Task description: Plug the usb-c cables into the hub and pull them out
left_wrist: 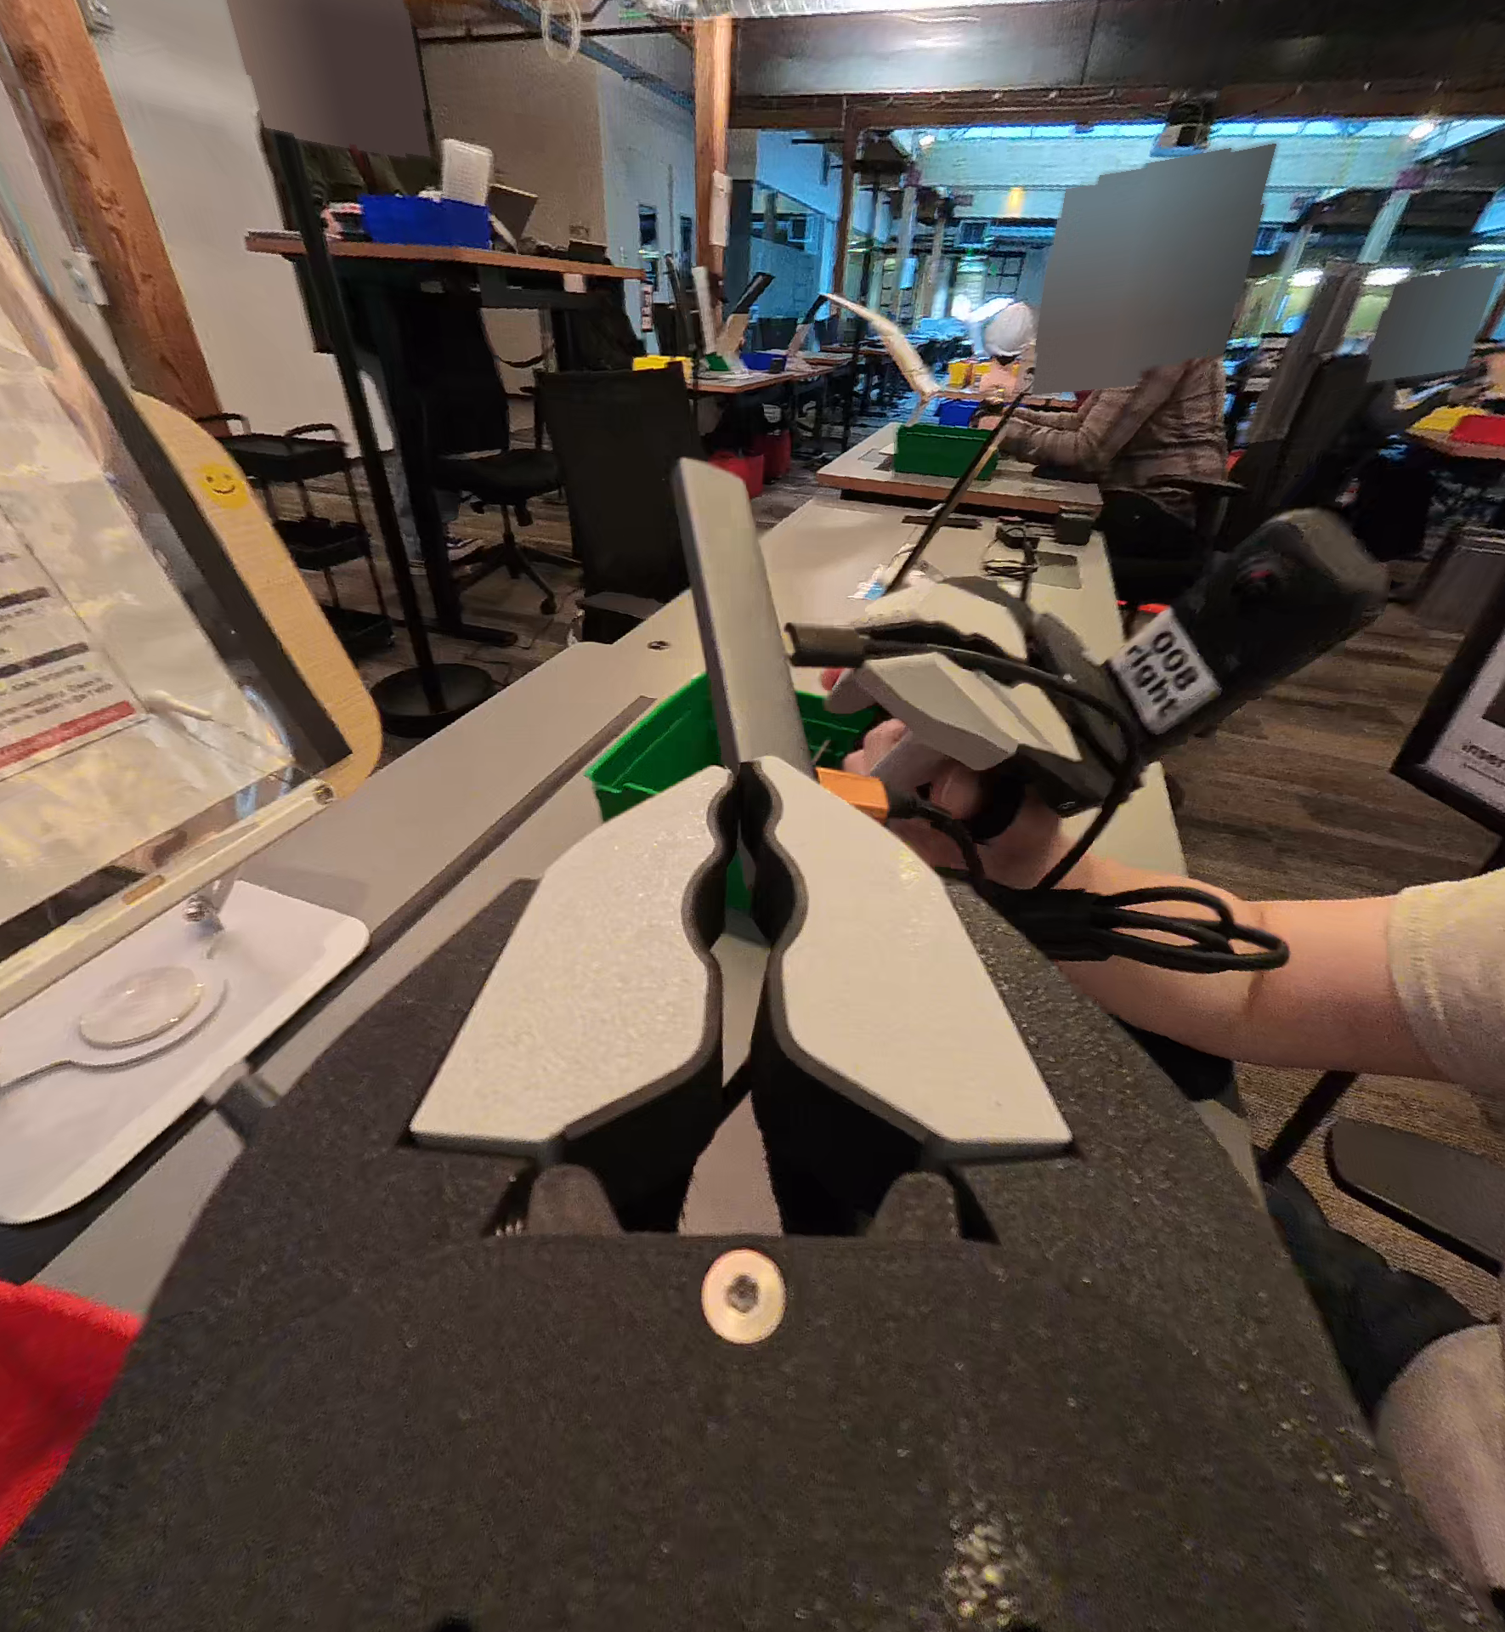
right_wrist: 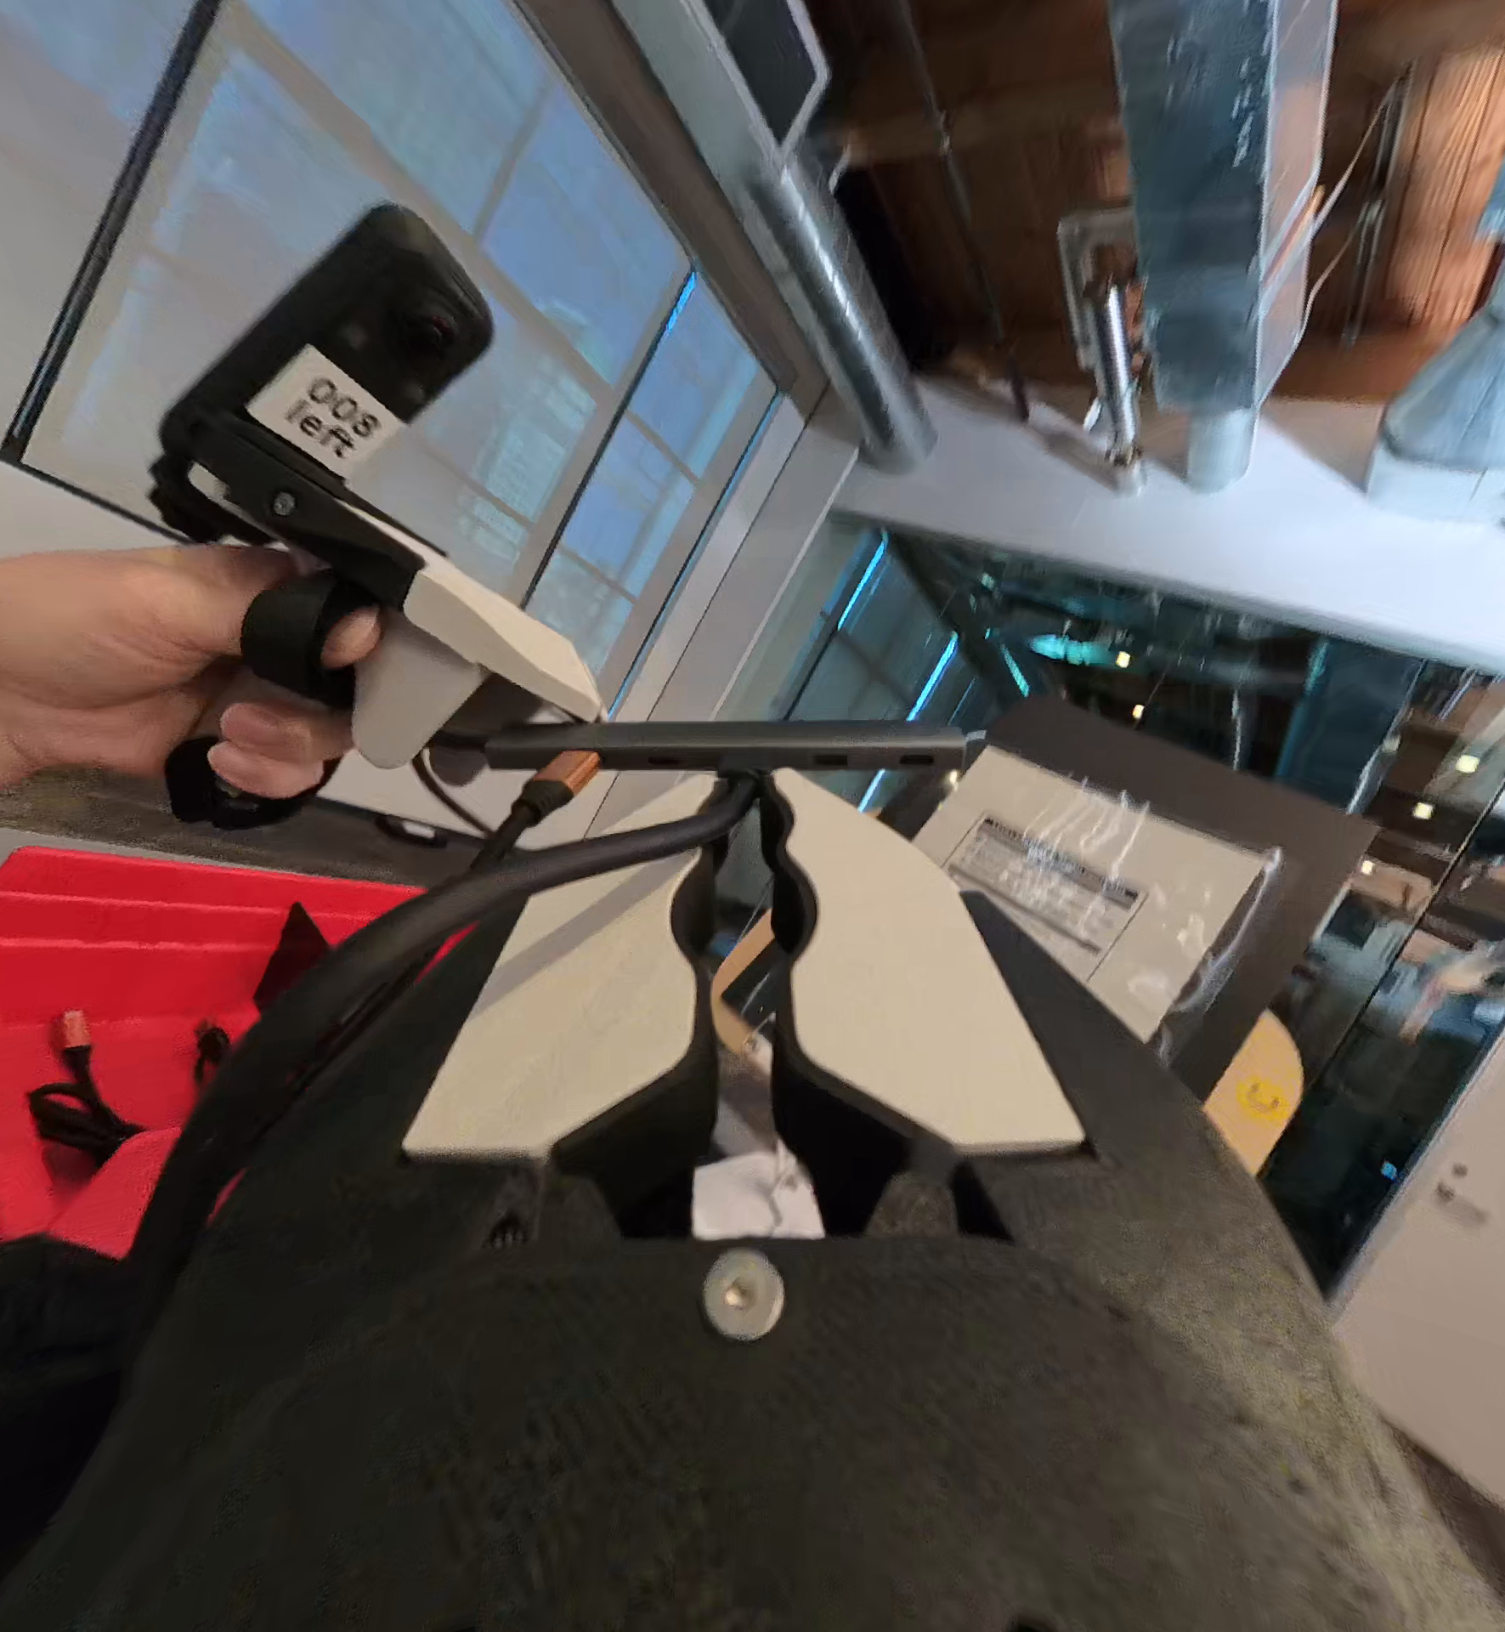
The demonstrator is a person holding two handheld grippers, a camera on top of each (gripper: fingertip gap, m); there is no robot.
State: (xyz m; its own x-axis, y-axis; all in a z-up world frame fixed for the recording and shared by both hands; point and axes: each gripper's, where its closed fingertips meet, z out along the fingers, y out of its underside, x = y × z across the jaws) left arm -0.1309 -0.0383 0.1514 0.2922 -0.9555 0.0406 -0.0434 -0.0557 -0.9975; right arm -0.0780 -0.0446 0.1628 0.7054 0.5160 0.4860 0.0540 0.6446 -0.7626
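Observation:
My left gripper is shut on the lower end of a flat grey usb-c hub, which stands upright from its tips. An orange plug sits in the hub's side just above the fingers. My right gripper is shut on a black usb-c cable; its plug points at the hub's side edge, very close to it. In the right wrist view my right gripper pinches the black cable right under the hub. The left gripper holds the hub's left end beside the orange plug.
A green bin sits on the grey table behind the hub. A red bin holds more cables. A clear sign stand is at the left. The cable's bundled slack hangs under the right hand. My hands' fingertips stand some 6 cm from each other.

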